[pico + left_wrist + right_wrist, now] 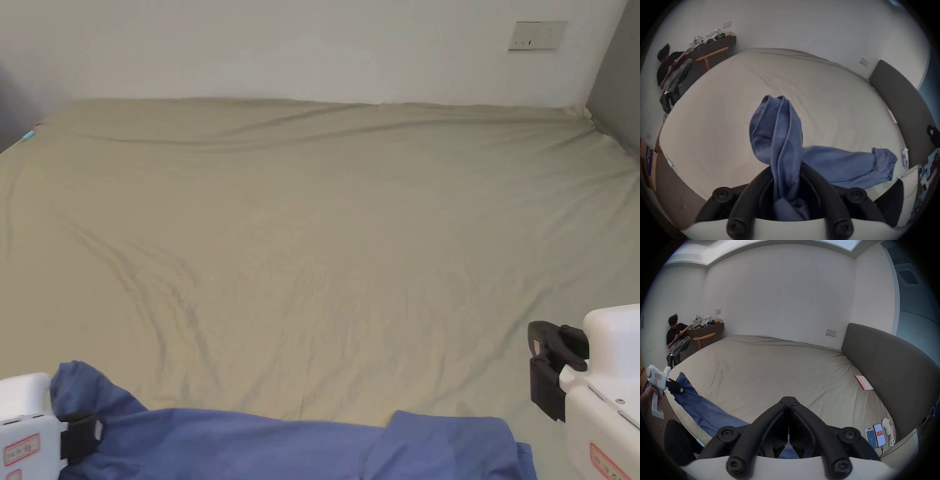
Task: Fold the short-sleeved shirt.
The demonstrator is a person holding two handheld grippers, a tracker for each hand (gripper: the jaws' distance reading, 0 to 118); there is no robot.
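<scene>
Looking down from the head view, the blue short-sleeved shirt (281,444) lies strung along the near edge of the bed (325,237), its bulk bunched and unspread. The left gripper (87,434) sits at the near left corner with cloth rising around its black jaws; the right gripper (550,369) hovers off the near right edge, apart from the shirt, and from this angle I cannot tell how its jaws stand.

In the left gripper view, the jaws are clenched on a twisted rope of the shirt (779,138), which stands up between them and trails away to the right along the bed's near edge (721,129). A person (670,71) sits by the far wall.

In the right gripper view, the right gripper (788,402) has its jaws pressed tip to tip with nothing between the tips; a scrap of blue shows low behind them, and the shirt (705,408) runs to the left gripper (674,388). Two phones (875,436) lie at the near right corner, and a pink-edged card (863,382) lies by the headboard (891,363).

The hold is on a twisted bunch, not a clean hem or shoulder, so lifting may carry the twist into the spread and leave layers crossed. With only one end held, the free end could slide off the near edge.
</scene>
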